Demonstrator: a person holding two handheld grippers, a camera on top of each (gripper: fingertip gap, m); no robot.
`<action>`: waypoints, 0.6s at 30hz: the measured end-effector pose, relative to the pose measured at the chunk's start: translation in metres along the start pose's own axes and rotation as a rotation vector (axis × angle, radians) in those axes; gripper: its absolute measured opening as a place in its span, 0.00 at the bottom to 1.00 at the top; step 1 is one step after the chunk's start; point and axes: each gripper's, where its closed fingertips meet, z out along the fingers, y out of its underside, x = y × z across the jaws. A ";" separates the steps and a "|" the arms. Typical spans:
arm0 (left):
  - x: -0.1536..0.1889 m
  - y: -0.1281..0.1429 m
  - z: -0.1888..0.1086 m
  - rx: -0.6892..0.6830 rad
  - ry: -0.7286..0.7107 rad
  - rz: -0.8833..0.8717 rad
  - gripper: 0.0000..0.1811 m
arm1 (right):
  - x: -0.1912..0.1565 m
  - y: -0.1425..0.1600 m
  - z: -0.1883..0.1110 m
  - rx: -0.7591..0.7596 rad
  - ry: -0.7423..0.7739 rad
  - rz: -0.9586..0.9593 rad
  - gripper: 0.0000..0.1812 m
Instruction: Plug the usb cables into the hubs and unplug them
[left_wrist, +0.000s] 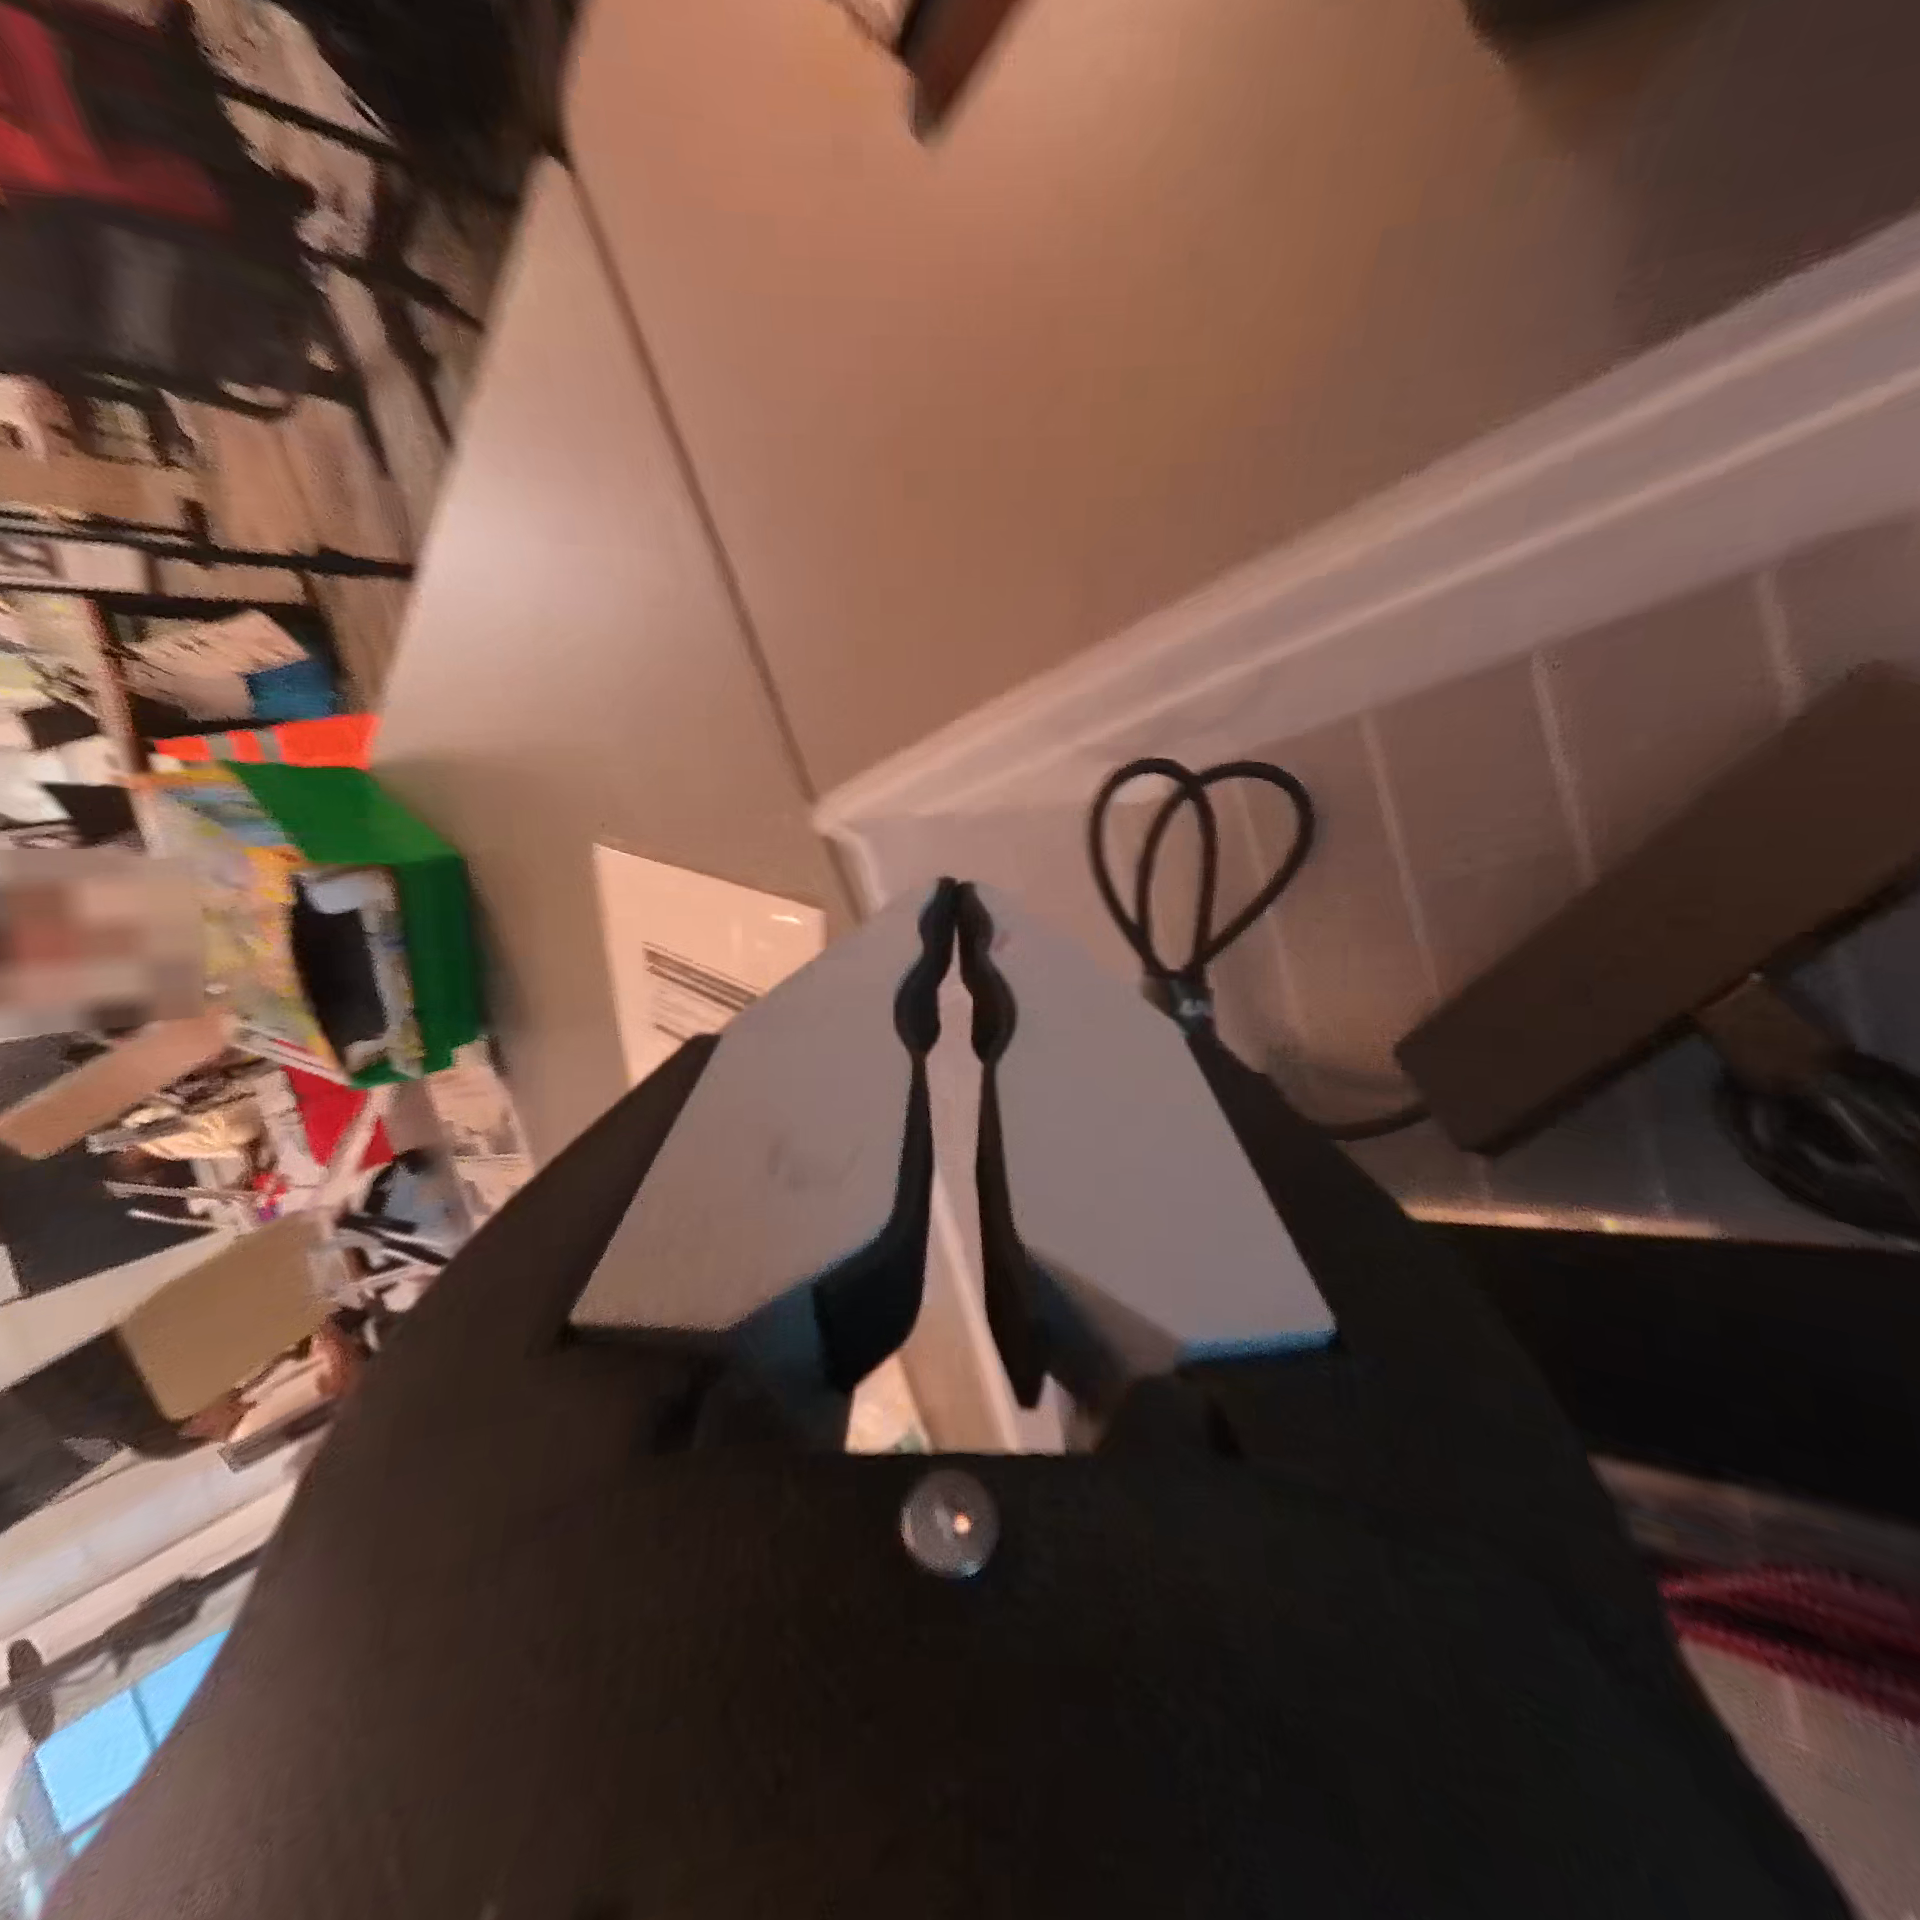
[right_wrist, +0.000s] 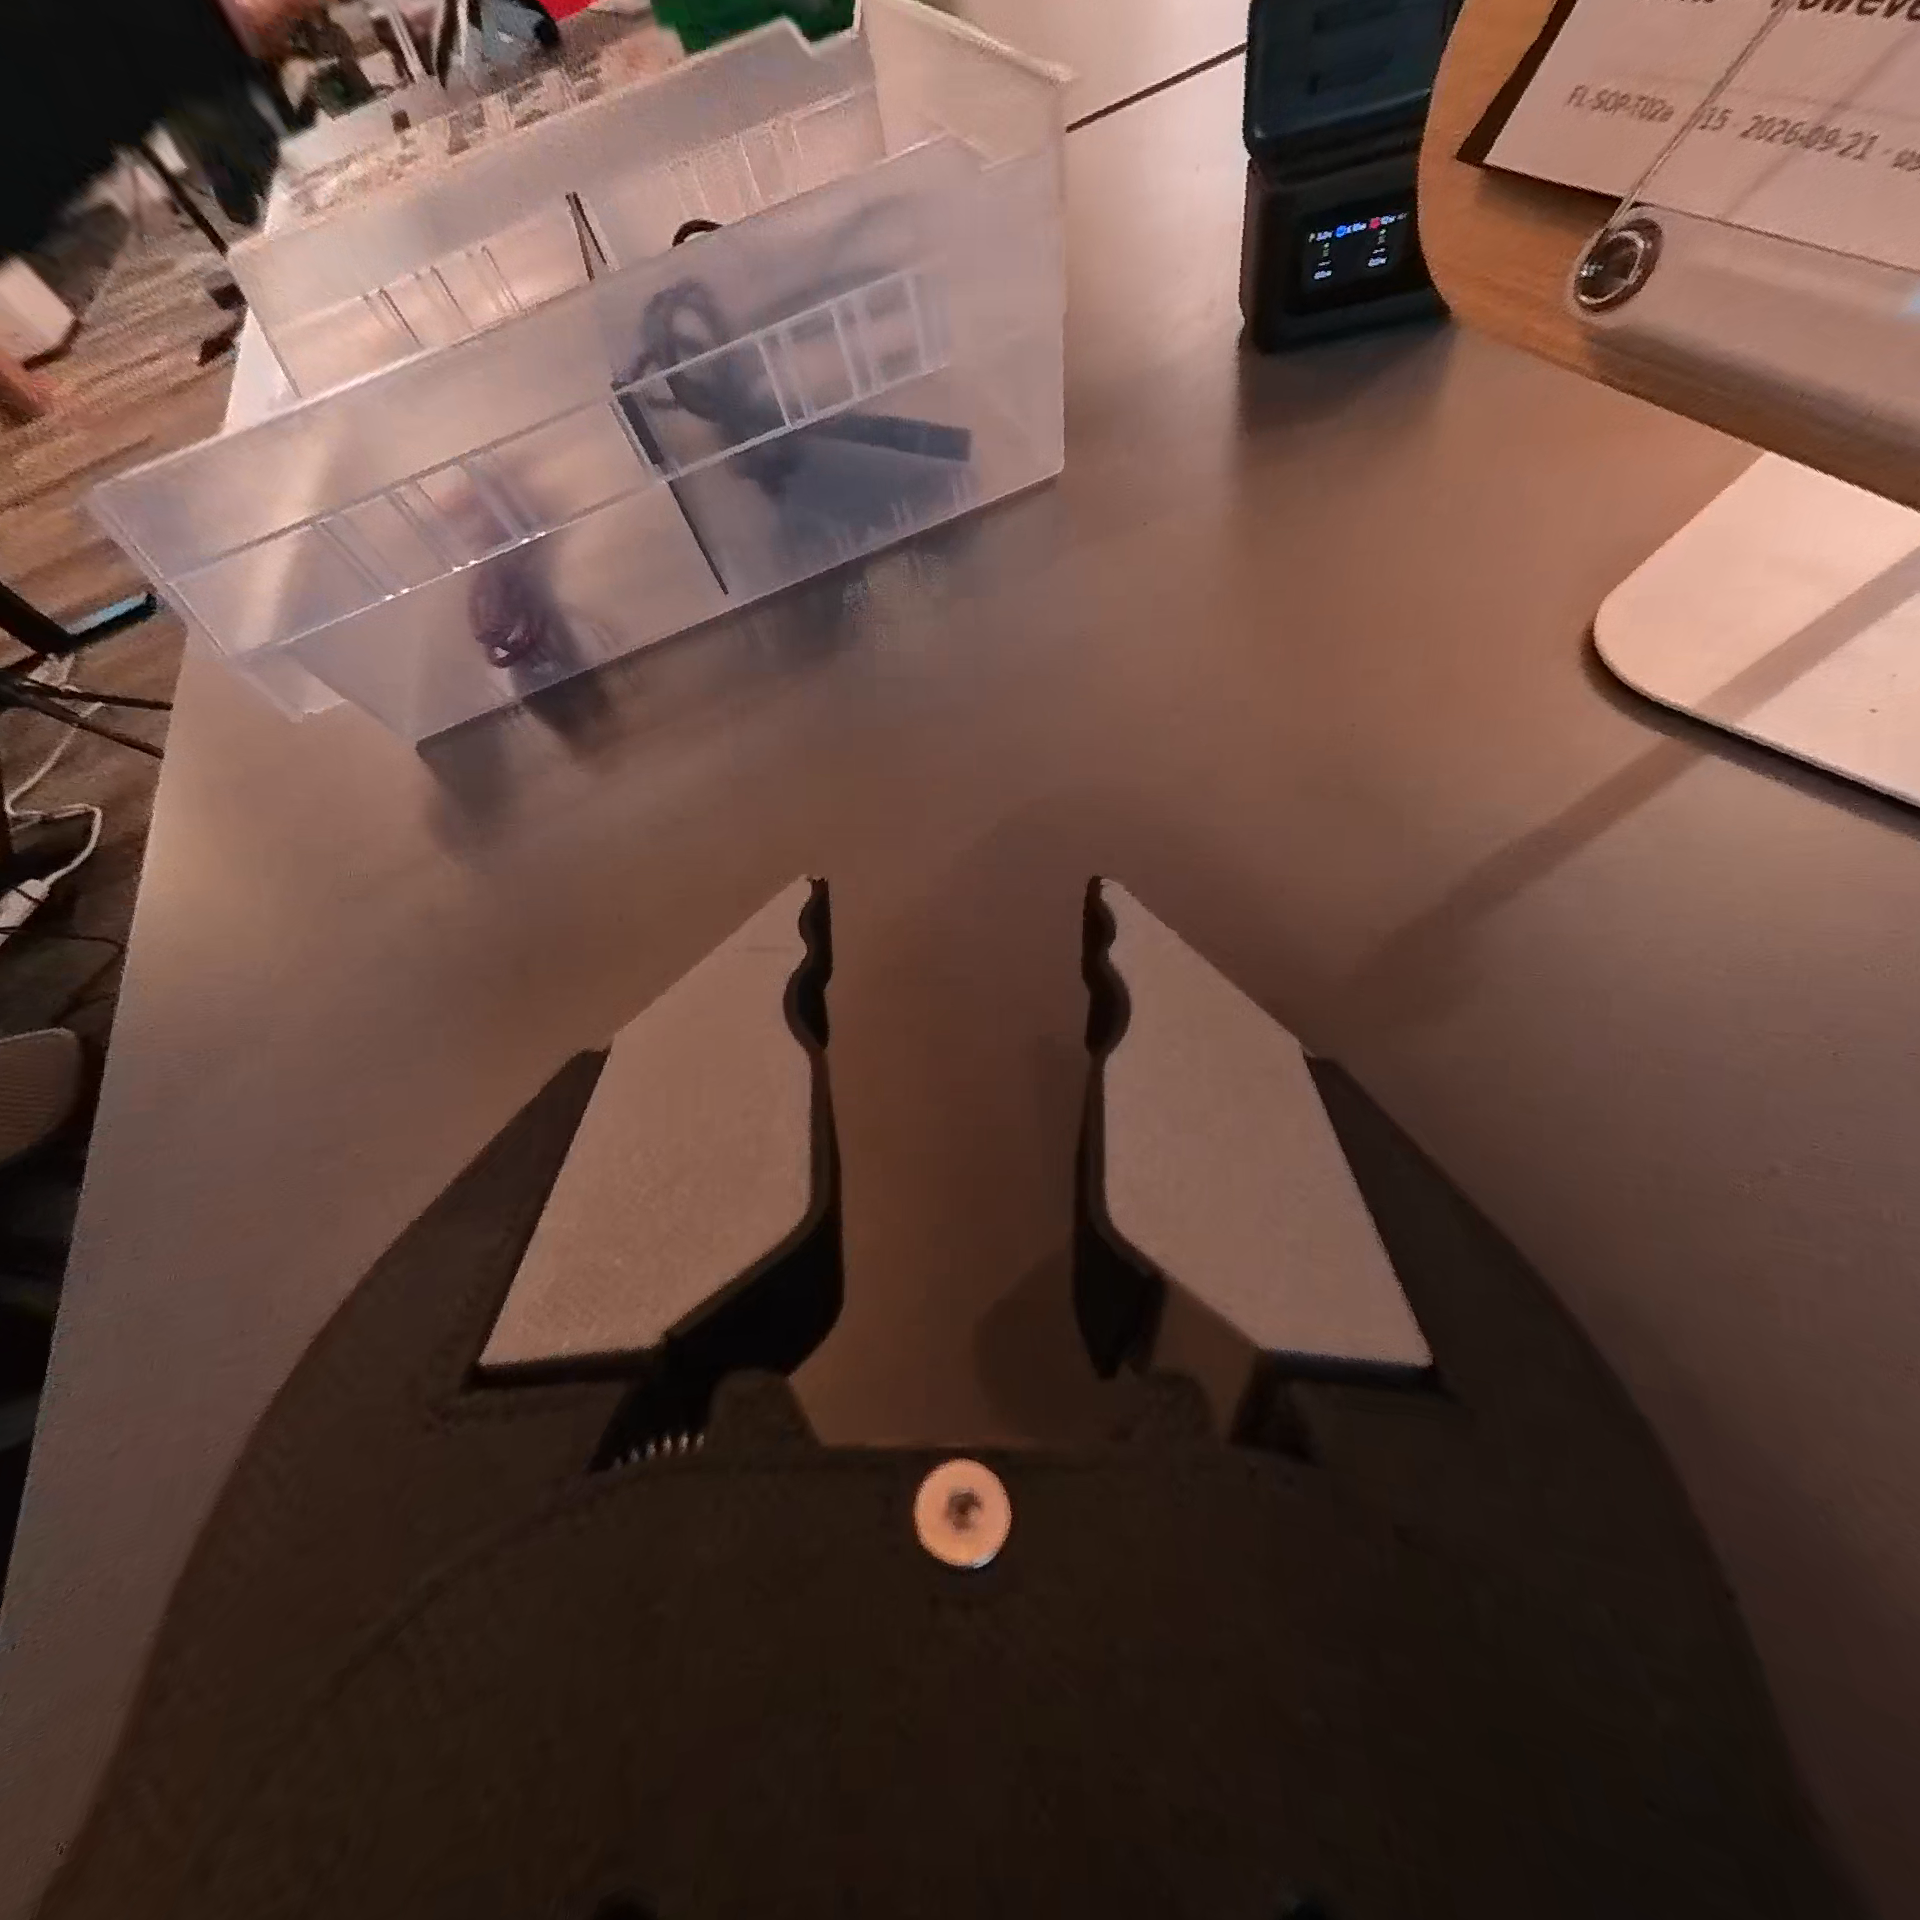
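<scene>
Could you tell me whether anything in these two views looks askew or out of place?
Nothing looks spilled or damaged. The cables sit loosely tangled inside the clear divided bin rather than laid out. The left gripper is shut on nothing and its view is steeply tilted; the right gripper hangs open over the bare table.

On my left wrist view the shelves (left_wrist: 156, 520) at the left smear into streaks, so I cannot make out what sits on them. The looped black cable (left_wrist: 1195, 862) drops behind my gripper's edge, so I lose its lower end. On the right wrist view, the frosted organizer box (right_wrist: 644, 416) veils dark cables (right_wrist: 790, 436) I cannot tell apart. The small black device (right_wrist: 1340, 177) and the white stand base (right_wrist: 1766, 644) run off the picture's edge.
</scene>
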 end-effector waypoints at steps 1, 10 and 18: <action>-0.008 -0.006 -0.014 0.026 -0.020 0.003 0.00 | 0.000 0.000 0.000 -0.001 0.000 -0.002 0.25; 0.037 -0.005 -0.019 -0.006 0.163 -0.002 0.00 | -0.005 0.005 0.000 -0.022 -0.015 0.002 0.26; 0.059 0.026 0.045 -0.113 0.196 -0.090 0.23 | -0.009 0.006 0.004 -0.041 -0.033 -0.004 0.26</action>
